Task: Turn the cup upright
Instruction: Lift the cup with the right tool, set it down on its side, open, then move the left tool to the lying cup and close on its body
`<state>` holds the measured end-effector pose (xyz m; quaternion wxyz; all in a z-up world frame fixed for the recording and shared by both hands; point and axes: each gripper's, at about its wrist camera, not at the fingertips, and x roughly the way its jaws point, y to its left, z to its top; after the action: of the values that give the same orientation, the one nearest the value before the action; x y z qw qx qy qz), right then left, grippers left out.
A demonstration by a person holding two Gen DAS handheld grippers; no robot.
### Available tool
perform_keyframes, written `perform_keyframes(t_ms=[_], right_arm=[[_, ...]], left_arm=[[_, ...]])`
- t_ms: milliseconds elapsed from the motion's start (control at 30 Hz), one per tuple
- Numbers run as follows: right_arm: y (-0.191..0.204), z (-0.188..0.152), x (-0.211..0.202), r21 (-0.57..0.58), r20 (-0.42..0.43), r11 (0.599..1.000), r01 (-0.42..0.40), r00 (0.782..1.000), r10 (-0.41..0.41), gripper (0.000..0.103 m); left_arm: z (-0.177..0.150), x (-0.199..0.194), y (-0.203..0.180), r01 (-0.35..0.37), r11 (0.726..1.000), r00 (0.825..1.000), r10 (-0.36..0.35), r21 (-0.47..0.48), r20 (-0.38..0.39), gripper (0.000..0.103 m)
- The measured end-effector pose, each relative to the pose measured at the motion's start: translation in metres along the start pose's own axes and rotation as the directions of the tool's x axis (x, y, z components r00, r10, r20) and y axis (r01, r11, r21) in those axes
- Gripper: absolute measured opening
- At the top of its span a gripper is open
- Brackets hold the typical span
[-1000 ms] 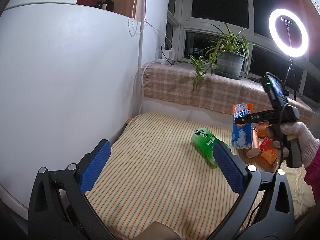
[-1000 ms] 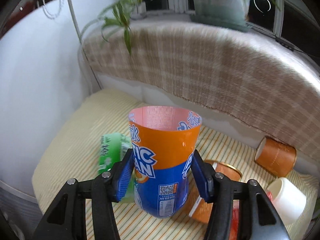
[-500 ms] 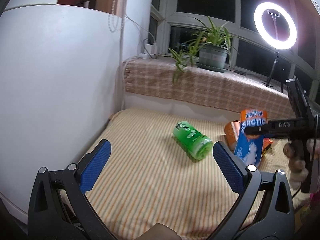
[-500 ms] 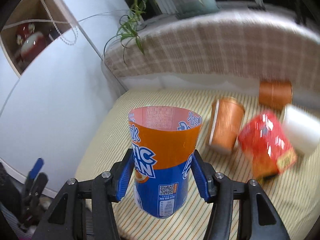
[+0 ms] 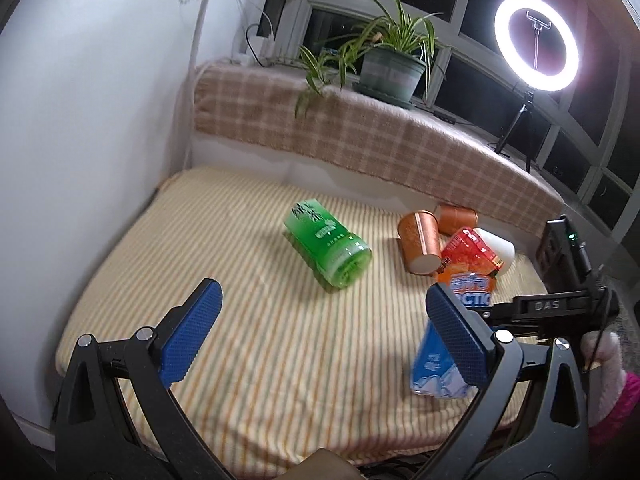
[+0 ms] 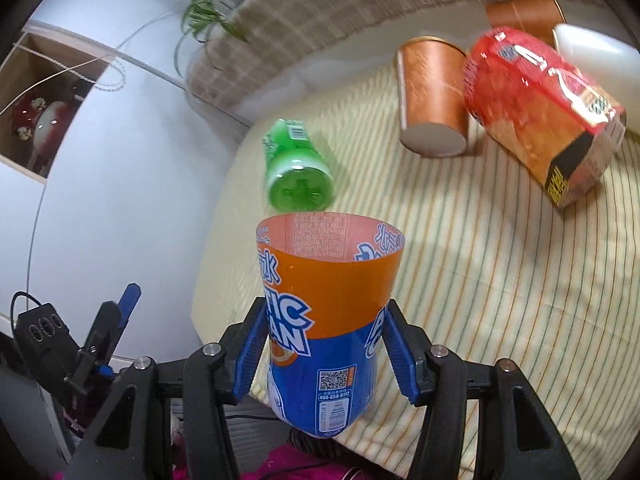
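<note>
My right gripper point(image 6: 322, 354) is shut on an orange-and-blue cup point(image 6: 326, 320), open end up, held above the near edge of the striped mattress point(image 6: 500, 280). The same cup point(image 5: 452, 340) shows in the left wrist view at the right, partly behind my left finger. My left gripper point(image 5: 320, 330) is open and empty above the mattress front. A green cup point(image 5: 328, 248) lies on its side in the middle.
Two copper-coloured cups point(image 5: 418, 240), a red cup point(image 5: 468, 254) and a white cup point(image 5: 498, 248) lie on their sides at the far right. A white curved wall point(image 5: 80, 120) stands left. A checked ledge point(image 5: 360, 136) with a potted plant point(image 5: 390, 72) runs behind.
My right gripper has carried the orange-and-blue cup away from the other cups toward the mattress's near edge. My left gripper has shifted so the view looks further down onto the mattress.
</note>
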<state>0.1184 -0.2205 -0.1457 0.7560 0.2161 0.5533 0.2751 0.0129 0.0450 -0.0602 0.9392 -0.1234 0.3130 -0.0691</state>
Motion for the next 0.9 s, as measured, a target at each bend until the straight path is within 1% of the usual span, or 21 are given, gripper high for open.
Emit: perform_keyframes(t_ms=[200, 367, 433, 500, 533, 667, 733, 800, 900], right_arm=[[-0.006, 0.008, 0.018, 0.018, -0.017, 1.0, -0.002, 1.0, 0.003, 0.062], [-0.003, 0.016, 0.028, -0.012, -0.009, 1.0, 0.021, 1.0, -0.021, 0.065], [-0.001, 0.016, 0.028, -0.025, -0.002, 0.999, 0.029, 1.0, -0.029, 0.071], [0.0, 0.015, 0.025, -0.041, 0.018, 0.998, 0.039, 0.999, -0.039, 0.084], [0.002, 0.014, 0.023, -0.051, 0.028, 0.998, 0.043, 0.999, -0.042, 0.087], [0.003, 0.009, 0.007, -0.079, 0.078, 0.995, 0.064, 0.995, -0.058, 0.088], [0.004, 0.002, -0.005, -0.091, 0.124, 0.992, 0.09, 0.989, -0.078, 0.088], [0.005, -0.006, -0.018, -0.112, 0.174, 0.984, 0.136, 0.978, -0.115, 0.088], [0.004, -0.025, -0.041, -0.125, 0.259, 0.969, 0.213, 0.95, -0.175, 0.087]], left_arm=[[-0.001, 0.006, 0.001, 0.009, 1.0, 1.0, -0.009, -0.005, -0.027, 0.103], [0.0, 0.012, 0.003, 0.021, 1.0, 0.998, -0.022, -0.018, -0.052, 0.103], [0.0, 0.015, 0.004, 0.031, 0.999, 0.997, -0.033, -0.026, -0.067, 0.103], [0.0, 0.019, 0.005, 0.041, 0.999, 0.996, -0.044, -0.033, -0.083, 0.103], [0.0, 0.021, 0.004, 0.046, 0.998, 0.995, -0.049, -0.035, -0.092, 0.103], [0.002, 0.032, -0.001, 0.057, 0.998, 0.992, -0.059, -0.021, -0.115, 0.103], [0.004, 0.042, -0.005, 0.094, 0.995, 0.984, -0.097, -0.026, -0.152, 0.103], [0.006, 0.056, -0.011, 0.154, 0.987, 0.964, -0.159, -0.04, -0.214, 0.103], [0.008, 0.075, -0.019, 0.215, 0.974, 0.931, -0.225, -0.064, -0.288, 0.103]])
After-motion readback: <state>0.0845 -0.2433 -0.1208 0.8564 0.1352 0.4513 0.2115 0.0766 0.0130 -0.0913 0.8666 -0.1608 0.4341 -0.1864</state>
